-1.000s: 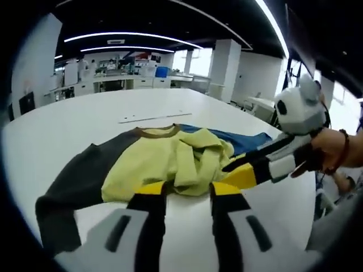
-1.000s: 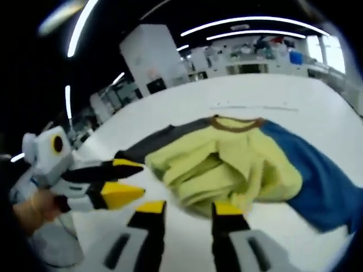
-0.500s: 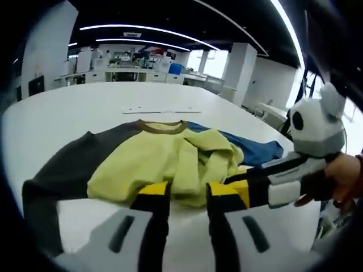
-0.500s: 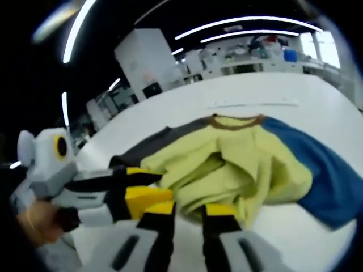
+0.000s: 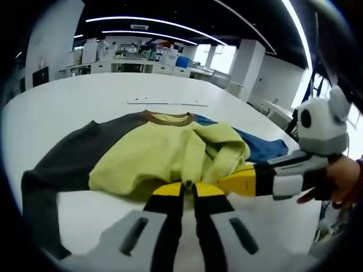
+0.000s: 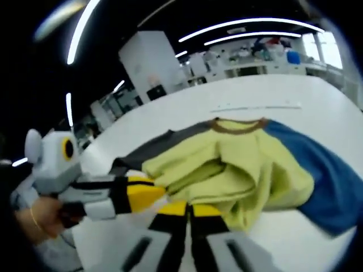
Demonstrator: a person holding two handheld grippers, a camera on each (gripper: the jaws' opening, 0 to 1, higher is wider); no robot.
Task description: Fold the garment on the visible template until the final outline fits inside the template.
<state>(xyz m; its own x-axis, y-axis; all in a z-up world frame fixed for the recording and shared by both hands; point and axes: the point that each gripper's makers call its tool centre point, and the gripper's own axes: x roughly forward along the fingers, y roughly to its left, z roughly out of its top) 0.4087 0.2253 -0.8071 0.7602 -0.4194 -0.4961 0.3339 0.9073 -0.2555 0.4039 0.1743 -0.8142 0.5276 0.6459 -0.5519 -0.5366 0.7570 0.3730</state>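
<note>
A garment (image 5: 159, 156) lies rumpled on the white table (image 5: 85, 96), with a yellow-green body, a brown collar, a dark grey sleeve (image 5: 62, 164) and a blue sleeve (image 5: 261, 148). My left gripper (image 5: 188, 186) is shut on the yellow hem at the near edge. Just to its right, the right gripper (image 5: 227, 182) meets the same hem. In the right gripper view the garment (image 6: 244, 164) spreads ahead, and my right gripper (image 6: 189, 208) is shut on its near hem. The left gripper (image 6: 156, 190) comes in from the left beside it. A thin pale strip (image 5: 167, 103) lies beyond the collar.
A person's hand (image 5: 340, 178) holds the right gripper at the table's right edge. White table surface stretches around and behind the garment. Far off stand workbenches (image 5: 130, 62) and a white pillar (image 5: 249, 68).
Both grippers' jaws, open with a gap before, have come together on the garment's near yellow hem. Both grippers have moved closer to the cloth.
</note>
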